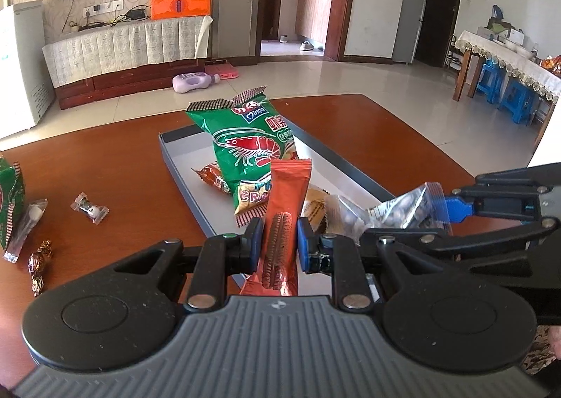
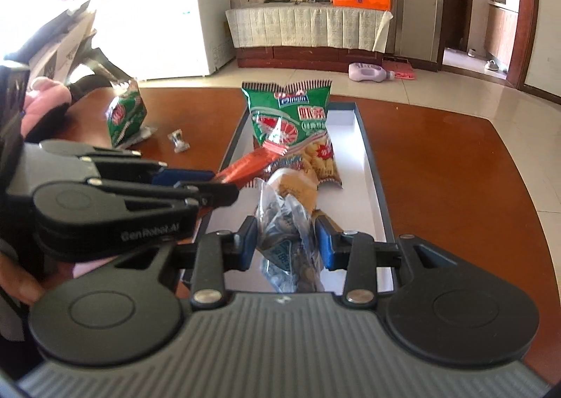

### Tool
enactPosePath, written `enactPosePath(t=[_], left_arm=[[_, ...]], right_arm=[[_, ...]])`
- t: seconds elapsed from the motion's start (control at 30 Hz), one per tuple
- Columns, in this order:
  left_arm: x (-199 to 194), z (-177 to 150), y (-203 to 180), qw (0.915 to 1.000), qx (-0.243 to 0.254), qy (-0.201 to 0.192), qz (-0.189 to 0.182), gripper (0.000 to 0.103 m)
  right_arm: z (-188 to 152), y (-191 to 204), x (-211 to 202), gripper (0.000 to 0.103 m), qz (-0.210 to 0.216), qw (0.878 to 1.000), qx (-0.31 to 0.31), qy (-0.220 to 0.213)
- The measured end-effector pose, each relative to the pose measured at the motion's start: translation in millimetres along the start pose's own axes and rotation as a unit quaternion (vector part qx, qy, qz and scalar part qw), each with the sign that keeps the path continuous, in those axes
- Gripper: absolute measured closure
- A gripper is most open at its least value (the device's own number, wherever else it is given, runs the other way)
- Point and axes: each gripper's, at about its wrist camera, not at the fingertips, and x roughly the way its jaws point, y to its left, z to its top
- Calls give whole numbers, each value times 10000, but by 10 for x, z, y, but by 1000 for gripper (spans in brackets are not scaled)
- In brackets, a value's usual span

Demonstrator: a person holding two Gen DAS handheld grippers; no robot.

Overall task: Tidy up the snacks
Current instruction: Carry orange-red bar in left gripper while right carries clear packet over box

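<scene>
My left gripper (image 1: 279, 237) is shut on an orange-red snack bar packet (image 1: 287, 187), held upright over the near end of the grey-rimmed tray (image 1: 350, 165). My right gripper (image 2: 285, 238) is shut on a clear bag of seeds (image 2: 280, 222) above the same end of the tray (image 2: 354, 159). In the left wrist view the right gripper (image 1: 452, 210) comes in from the right with the clear bag (image 1: 403, 212). In the right wrist view the left gripper (image 2: 217, 180) comes in from the left with the orange packet (image 2: 252, 161). A green shrimp-cracker bag (image 1: 245, 142) (image 2: 291, 117) lies in the tray.
On the brown table left of the tray lie a second green bag (image 2: 126, 114), a small wrapped candy (image 1: 89, 208), a clear sachet (image 1: 26, 226) and foil chocolates (image 1: 38, 261). A yellow wrapped pastry (image 2: 294, 184) sits in the tray. A pink sleeve (image 2: 45, 93) shows at left.
</scene>
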Motion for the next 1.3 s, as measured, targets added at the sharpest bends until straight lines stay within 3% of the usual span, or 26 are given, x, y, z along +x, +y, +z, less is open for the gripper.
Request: enactPosePath(t=[0.67,1.3], left_arm=[[514,207,102,9996,176,218,80,78],[1112,375,143,9991,259,135,315,78]], right_arm=[[44,-111,244,64,-111,9998,79,146],[79,-286,606,64,581,9933,891,446]])
